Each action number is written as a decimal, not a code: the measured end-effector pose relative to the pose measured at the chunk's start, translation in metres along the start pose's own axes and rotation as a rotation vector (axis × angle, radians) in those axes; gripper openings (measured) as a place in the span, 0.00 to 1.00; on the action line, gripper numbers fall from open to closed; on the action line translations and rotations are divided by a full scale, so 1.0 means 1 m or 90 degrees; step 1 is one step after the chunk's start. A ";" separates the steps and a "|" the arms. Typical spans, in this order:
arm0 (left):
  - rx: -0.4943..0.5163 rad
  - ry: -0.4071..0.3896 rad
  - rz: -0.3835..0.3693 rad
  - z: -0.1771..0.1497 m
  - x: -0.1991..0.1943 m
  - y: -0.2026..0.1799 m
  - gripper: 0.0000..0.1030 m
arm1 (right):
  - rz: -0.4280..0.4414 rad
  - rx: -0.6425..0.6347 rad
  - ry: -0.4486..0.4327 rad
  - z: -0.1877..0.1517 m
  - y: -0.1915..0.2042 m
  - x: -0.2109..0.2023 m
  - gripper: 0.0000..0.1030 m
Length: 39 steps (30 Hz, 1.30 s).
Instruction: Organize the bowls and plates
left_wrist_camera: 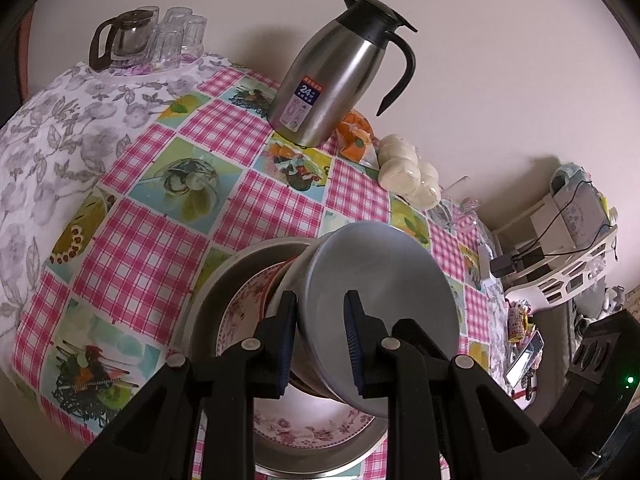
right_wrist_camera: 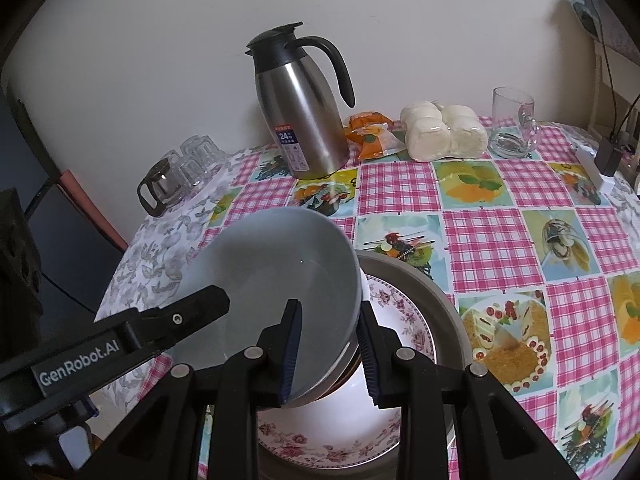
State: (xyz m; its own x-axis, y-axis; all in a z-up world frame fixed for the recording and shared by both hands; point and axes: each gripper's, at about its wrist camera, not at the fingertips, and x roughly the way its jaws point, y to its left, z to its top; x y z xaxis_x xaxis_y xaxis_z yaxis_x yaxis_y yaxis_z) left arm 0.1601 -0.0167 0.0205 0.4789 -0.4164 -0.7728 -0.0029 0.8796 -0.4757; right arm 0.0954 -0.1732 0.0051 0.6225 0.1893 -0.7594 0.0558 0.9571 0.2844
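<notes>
A grey-blue bowl (left_wrist_camera: 380, 292) (right_wrist_camera: 280, 276), topmost of a tilted nested stack, hangs over a floral plate (right_wrist_camera: 404, 320) (left_wrist_camera: 316, 424). The plate lies in a wide grey metal dish (right_wrist_camera: 448, 300) (left_wrist_camera: 208, 296). White and reddish rims (left_wrist_camera: 280, 276) of the lower bowls show beside the grey one. My left gripper (left_wrist_camera: 320, 328) is shut on the stack's rim, one finger inside and one outside. My right gripper (right_wrist_camera: 330, 348) is shut on the opposite rim in the same way. In the right wrist view, a black finger (right_wrist_camera: 200, 308) of the left one reaches the bowl's left side.
A steel thermos jug (right_wrist_camera: 304, 120) (left_wrist_camera: 332, 80) stands at the back of the checked tablecloth (right_wrist_camera: 480, 220). Beside it lie an orange packet (right_wrist_camera: 370, 136) and bagged buns (right_wrist_camera: 444, 132), then a glass mug (right_wrist_camera: 514, 124). A glass teapot (left_wrist_camera: 124, 38) and tumblers (left_wrist_camera: 180, 32) sit far left.
</notes>
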 end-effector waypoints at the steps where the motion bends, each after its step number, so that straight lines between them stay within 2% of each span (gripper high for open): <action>1: -0.002 0.000 -0.002 0.000 0.000 0.001 0.23 | -0.002 0.000 0.000 0.000 0.000 0.000 0.30; 15: -0.003 -0.020 0.000 0.002 -0.007 0.002 0.23 | -0.003 0.004 -0.005 0.002 -0.003 -0.001 0.35; 17: 0.005 -0.026 0.003 0.002 -0.010 0.001 0.25 | -0.003 0.004 -0.008 0.002 -0.003 -0.002 0.38; 18: 0.009 -0.031 0.004 0.003 -0.013 -0.001 0.26 | -0.004 0.003 -0.010 0.003 -0.003 -0.004 0.44; 19: 0.012 -0.036 0.009 0.003 -0.015 -0.001 0.30 | -0.005 0.002 -0.012 0.003 -0.003 -0.005 0.54; 20: 0.014 -0.043 0.017 0.003 -0.018 -0.002 0.35 | -0.008 0.000 -0.014 0.003 -0.002 -0.006 0.58; 22: 0.016 -0.051 0.030 0.003 -0.022 -0.001 0.58 | -0.014 -0.005 -0.018 0.003 -0.001 -0.008 0.63; 25: 0.019 -0.062 0.054 0.004 -0.027 0.001 0.63 | -0.019 -0.007 -0.015 0.003 -0.002 -0.008 0.74; 27: 0.022 -0.064 0.080 0.004 -0.028 0.002 0.70 | -0.021 -0.005 -0.014 0.003 -0.003 -0.009 0.77; 32: 0.021 -0.069 0.117 0.003 -0.029 0.007 0.76 | -0.025 -0.003 -0.014 0.002 -0.006 -0.010 0.89; 34: 0.019 -0.072 0.125 0.001 -0.030 0.011 0.85 | -0.029 -0.002 -0.017 0.001 -0.007 -0.011 0.96; 39: 0.004 -0.083 0.141 -0.003 -0.032 0.021 0.87 | -0.036 0.001 -0.020 -0.002 -0.010 -0.014 1.00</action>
State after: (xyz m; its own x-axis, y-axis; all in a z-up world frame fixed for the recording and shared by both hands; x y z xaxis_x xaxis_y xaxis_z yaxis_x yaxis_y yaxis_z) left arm 0.1419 0.0141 0.0339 0.5768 -0.1799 -0.7968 -0.1155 0.9477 -0.2976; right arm 0.0846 -0.1855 0.0122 0.6427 0.1276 -0.7554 0.0926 0.9658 0.2420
